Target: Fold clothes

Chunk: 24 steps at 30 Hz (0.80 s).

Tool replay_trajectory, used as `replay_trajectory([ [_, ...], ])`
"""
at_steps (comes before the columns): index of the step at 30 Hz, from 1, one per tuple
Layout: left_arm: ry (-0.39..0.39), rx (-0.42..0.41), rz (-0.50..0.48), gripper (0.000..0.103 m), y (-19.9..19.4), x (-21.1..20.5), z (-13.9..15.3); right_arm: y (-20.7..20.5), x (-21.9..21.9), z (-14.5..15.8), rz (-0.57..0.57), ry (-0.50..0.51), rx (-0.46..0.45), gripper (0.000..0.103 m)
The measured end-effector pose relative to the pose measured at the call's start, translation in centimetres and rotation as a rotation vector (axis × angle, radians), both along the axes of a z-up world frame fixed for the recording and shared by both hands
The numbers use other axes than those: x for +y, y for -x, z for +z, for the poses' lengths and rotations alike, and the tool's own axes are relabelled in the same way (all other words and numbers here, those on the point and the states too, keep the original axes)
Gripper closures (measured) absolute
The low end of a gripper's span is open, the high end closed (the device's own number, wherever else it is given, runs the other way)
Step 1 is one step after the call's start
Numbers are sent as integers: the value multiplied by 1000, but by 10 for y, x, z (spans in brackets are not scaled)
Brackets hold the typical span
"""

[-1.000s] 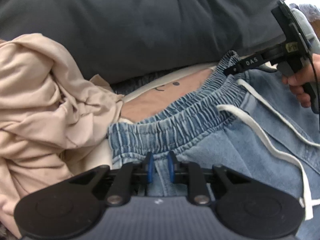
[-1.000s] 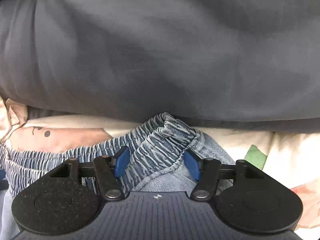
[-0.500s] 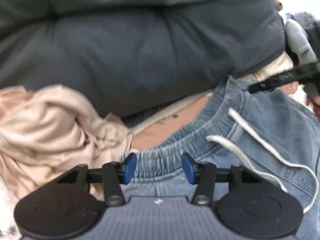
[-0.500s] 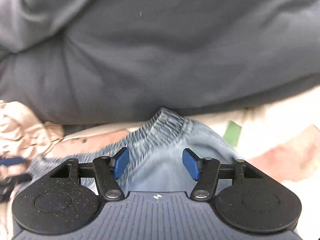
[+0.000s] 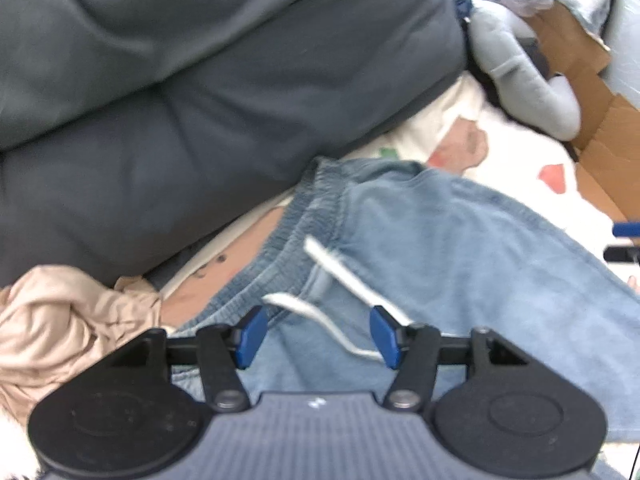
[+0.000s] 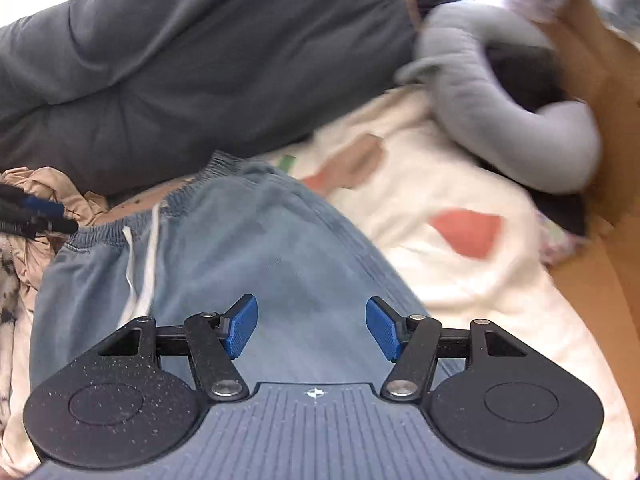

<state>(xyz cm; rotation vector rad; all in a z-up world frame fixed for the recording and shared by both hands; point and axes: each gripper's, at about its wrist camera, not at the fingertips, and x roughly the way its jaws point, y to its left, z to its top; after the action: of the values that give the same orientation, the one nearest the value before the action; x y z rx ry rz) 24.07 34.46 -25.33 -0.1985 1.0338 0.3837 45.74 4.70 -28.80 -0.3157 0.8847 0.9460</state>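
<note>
Light blue jeans (image 5: 460, 248) lie flat on a white printed sheet, the elastic waistband (image 5: 316, 208) against the dark cushion. A white drawstring (image 5: 348, 276) trails over the front. My left gripper (image 5: 316, 332) hovers above the waistband's near part; its jaws are opening, and only the drawstring and denim show below the gap, untouched. My right gripper (image 6: 310, 320) hangs open over the jeans (image 6: 260, 248), well back from the waistband, holding nothing. Its blue fingertip (image 5: 626, 229) shows at the right edge of the left wrist view. The left gripper (image 6: 36, 212) appears blurred at the left edge of the right wrist view.
A big dark grey cushion (image 5: 200, 100) fills the back. A crumpled beige garment (image 5: 60, 320) lies left of the jeans. At the right are a grey padded roll (image 5: 520, 72) and a cardboard box (image 5: 592, 92). The white sheet (image 6: 460, 272) with red patches spreads right of the jeans.
My left gripper let go of the waistband, opened and rose. My right gripper lifted off the waistband corner and drew back to the right. The jeans now lie flat.
</note>
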Motion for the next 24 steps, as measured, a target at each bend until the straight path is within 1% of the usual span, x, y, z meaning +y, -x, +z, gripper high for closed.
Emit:
replay_trajectory([
  [6, -4, 2, -110, 41, -39, -35, 27, 7, -82, 5, -114, -53, 8, 37],
  [10, -7, 1, -179, 41, -68, -54, 40, 11, -149, 1, -224, -87, 22, 37],
  [13, 9, 30, -261, 40, -90, -69, 42, 18, -198, -6, -322, -109, 25, 37],
  [17, 17, 66, -334, 40, -116, -88, 41, 31, -258, -20, -453, -122, 27, 37],
  [20, 14, 71, -354, 40, -135, -96, 39, 42, -294, -29, -533, -117, 21, 37],
  [24, 17, 67, -334, 40, -161, -101, 33, 58, -333, -40, -598, -100, 7, 37],
])
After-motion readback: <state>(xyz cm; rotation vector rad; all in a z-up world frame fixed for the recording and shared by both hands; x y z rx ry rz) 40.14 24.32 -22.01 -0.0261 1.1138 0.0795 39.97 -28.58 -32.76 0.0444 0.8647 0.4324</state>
